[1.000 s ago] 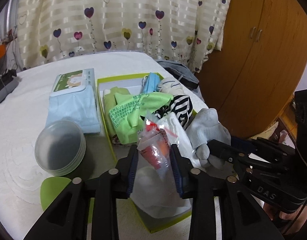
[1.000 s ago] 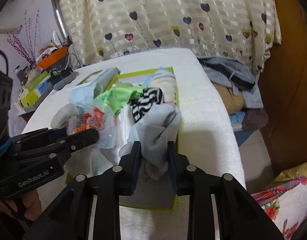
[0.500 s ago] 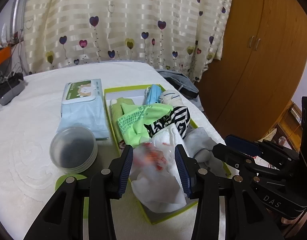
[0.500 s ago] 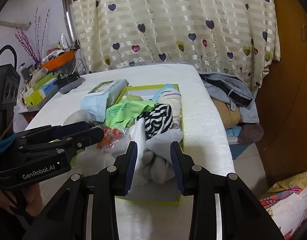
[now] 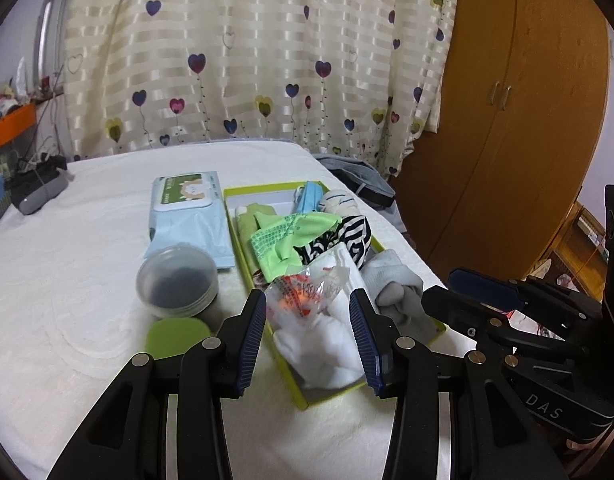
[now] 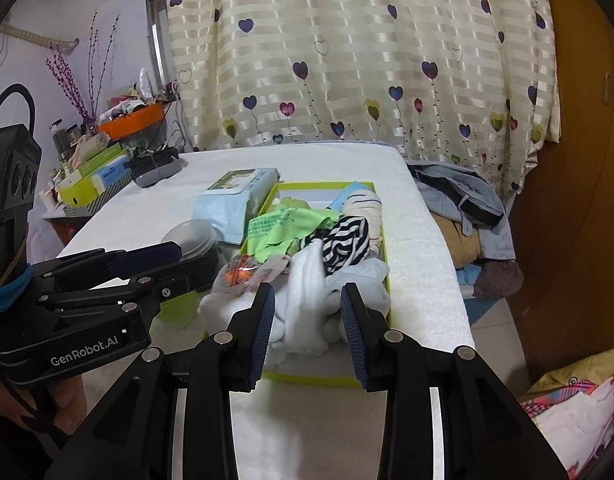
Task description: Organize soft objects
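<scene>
Both my left tongs (image 5: 309,334) and right tongs (image 6: 307,330) gape wide, empty, just short of the green box (image 5: 349,394). Socks (image 5: 331,344) lie heaped inside; I'd tuck overhanging pieces gently.

Wipes pack (image 5: 189,210) beside round tub (image 5: 177,280); heart curtain (image 5: 267,52) behind.

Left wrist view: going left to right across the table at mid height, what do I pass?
Grey device → wet wipes pack → green cloth in the green box → striped sock → folded clothes off the table's edge → wooden wardrobe.
</scene>
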A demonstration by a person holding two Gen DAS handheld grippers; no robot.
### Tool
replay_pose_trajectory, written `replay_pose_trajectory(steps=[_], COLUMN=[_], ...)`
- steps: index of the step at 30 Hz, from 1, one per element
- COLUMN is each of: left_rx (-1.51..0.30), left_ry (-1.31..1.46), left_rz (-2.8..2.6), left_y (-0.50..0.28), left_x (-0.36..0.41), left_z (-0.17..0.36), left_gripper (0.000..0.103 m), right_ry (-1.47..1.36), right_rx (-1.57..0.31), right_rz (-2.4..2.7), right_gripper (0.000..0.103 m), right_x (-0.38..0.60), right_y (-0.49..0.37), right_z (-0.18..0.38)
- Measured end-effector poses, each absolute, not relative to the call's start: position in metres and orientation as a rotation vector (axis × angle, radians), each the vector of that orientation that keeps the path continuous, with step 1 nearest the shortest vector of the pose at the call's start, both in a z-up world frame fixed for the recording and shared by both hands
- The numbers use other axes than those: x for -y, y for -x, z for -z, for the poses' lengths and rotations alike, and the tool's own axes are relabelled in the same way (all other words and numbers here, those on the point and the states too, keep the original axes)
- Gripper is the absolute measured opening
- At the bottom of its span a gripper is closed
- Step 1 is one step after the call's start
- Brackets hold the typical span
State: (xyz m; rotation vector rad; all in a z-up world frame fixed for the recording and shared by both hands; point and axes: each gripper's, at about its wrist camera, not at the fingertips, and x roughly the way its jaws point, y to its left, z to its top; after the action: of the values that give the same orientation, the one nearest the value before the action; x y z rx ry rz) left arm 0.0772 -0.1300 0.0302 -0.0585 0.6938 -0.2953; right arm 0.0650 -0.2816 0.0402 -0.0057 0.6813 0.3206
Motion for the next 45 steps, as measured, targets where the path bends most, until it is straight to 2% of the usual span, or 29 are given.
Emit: replay_pose_trajectory(steps=[3, 5, 6, 45], left_rx=[-0.690, -0.690, -0.691, -0.716], left_ry=[0.058, 0.058, 0.058, 0.046], left_rz=[0.287, 0.280, 0.276, 0.179], left_y=[-0.068, -0.063, -0.060, -0.008], left_x=[0.125, 0.122, 0.120, 0.087], left_z=[-0.030, -0.029, -0.028, 0.000], left_gripper=[0.042, 0.042, 0.042, 0.043], right_ry=[0.012, 0.015, 0.016, 0.056], right_rx=[-0.679, -0.678, -0.677, -0.745], right_rz=[-0.322, -0.325, -0.327, -0.357], right_gripper=[0.037, 0.048, 0.049, 0.049], right_x=[0.277, 0.274, 0.272, 0.229], right_y=[-0.057, -0.052, -0.050, -0.005], right_z=[-0.040, -0.040, -0.041, -0.012])
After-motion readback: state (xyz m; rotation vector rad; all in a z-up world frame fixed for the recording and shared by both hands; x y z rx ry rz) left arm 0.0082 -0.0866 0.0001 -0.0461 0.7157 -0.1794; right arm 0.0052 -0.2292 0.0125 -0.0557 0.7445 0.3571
